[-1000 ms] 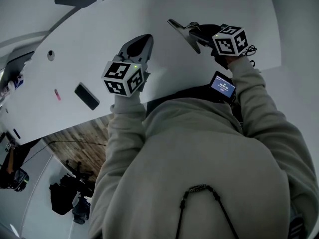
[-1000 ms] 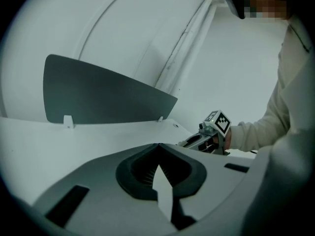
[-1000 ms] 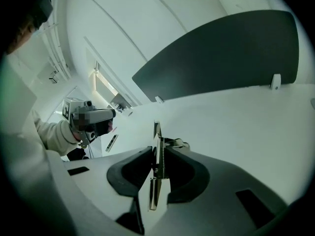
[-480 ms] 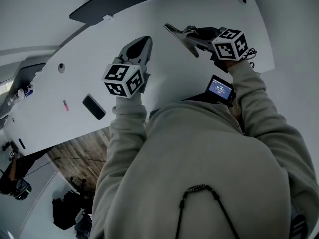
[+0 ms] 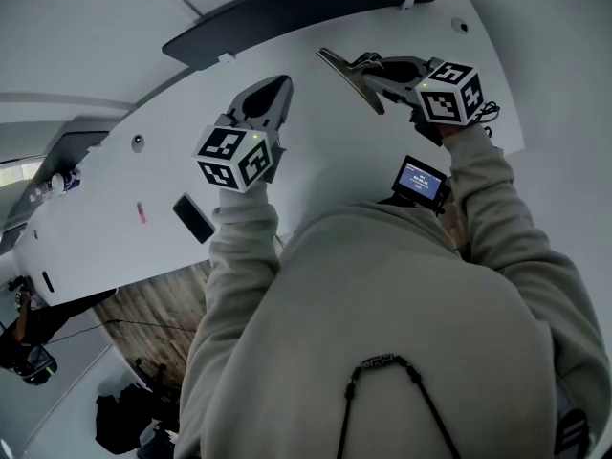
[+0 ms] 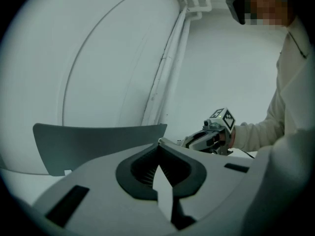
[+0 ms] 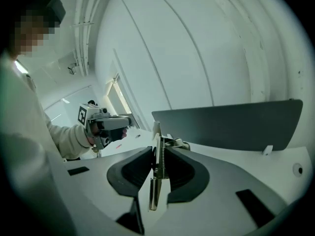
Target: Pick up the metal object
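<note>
We've got the metal object (image 7: pixel 156 180) pinched edge-on between the pads of the right gripper (image 7: pixel 158 152). It's held up over the white table (image 5: pixel 124 185), with its flat end poking out past the jaw tips in the head view. Our left gripper (image 6: pixel 160 144) hangs just beside it with its jaws pressed together on nothing, and a dark flat slab (image 5: pixel 194 219) and a small pink thing (image 5: pixel 142 212) lie on the table well off to the left.

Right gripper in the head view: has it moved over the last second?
Yes. The right gripper, shut on the metal clip, now sits nearer the table's far edge and its corner hole than before.
</note>
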Tool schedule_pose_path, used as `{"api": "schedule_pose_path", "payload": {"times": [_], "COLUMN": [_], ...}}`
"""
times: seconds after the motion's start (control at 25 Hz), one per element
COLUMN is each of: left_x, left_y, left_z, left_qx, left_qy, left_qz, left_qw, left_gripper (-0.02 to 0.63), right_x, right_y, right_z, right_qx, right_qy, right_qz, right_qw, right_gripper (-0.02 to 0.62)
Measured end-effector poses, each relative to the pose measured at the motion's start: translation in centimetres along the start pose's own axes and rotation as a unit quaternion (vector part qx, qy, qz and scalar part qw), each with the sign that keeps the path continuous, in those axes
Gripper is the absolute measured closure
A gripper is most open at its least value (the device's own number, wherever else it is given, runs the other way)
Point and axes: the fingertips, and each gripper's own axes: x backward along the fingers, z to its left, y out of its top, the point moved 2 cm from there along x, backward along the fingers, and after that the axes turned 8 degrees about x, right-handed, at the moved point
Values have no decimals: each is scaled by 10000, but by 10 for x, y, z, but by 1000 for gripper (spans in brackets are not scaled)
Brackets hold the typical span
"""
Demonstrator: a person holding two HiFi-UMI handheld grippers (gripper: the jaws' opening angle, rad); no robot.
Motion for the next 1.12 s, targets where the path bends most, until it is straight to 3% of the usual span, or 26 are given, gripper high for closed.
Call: {"api": "schedule_pose_path", "payload": {"times": [0.32,0.76,1.12], "left_x": [17,35,31], "left_y": [60,146,150], "left_z": [-1,-25,-32], "left_qx": [-561,-1215,-1304], "left_qy": [163,152,142], "left_qz": [-257,-814,-885], "left_qw": [9980,9891,9874], "left_gripper": [601,601,601], "right_x": [27,61,67], "right_y": [71,172,184], "right_z": [11,29,41], "right_qx": [585,1368,1526], "right_qy": [-163,-496,-477], "right_qz": [-652,-1346,-1501], "right_qw": [9960,9802,9756], "right_gripper": [495,495,495]}}
